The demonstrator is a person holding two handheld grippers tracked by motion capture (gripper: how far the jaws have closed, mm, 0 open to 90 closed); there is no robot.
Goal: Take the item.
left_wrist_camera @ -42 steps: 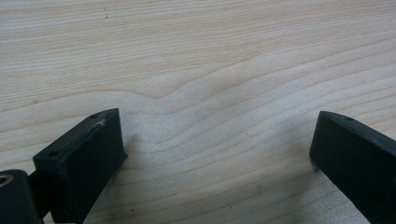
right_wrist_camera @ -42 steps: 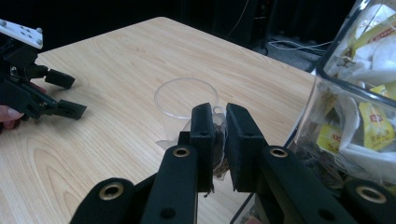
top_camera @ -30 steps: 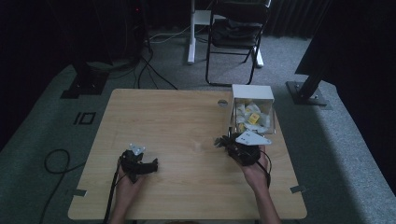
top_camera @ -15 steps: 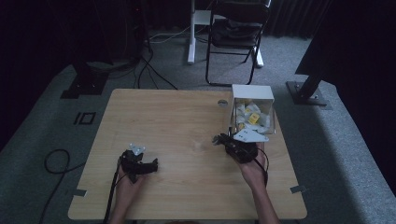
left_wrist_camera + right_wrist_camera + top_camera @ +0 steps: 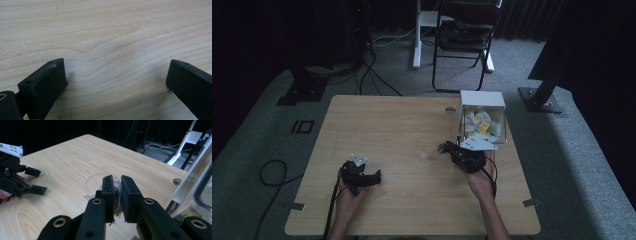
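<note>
**Step in hand: carry the packet to the clear dish and release it.**

1. The right gripper [image 5: 117, 181] has its jaws pinching a small packet [image 5: 117, 206] edge-on. Keep the pressure even; the film looks thin and likely to slip or crumple.
2. The clear dish [image 5: 92, 182] lies on the counter [image 5: 387, 125] just beyond the jaw tips. Bring the packet over the middle of it, not the rim, since so light a dish would probably skate if nudged.
3. Lower the jaws close to the dish before spreading them, so the packet drops flat and does not flutter aside.
4. The left gripper [image 5: 115, 72] rests low over bare wood near the front left of the counter, well apart from the dish, with its jaws spread and nothing between them. It could steady the dish if it shifts.

**The packet.** It sits between the right jaws, above the counter, a little left of the clear box [image 5: 482, 100] of white and yellow sachets. It shows clear wrapping with dark brown contents; the jaws hide most of it, so it may be a tea bag, but its shape and any print cannot be made out.
</note>
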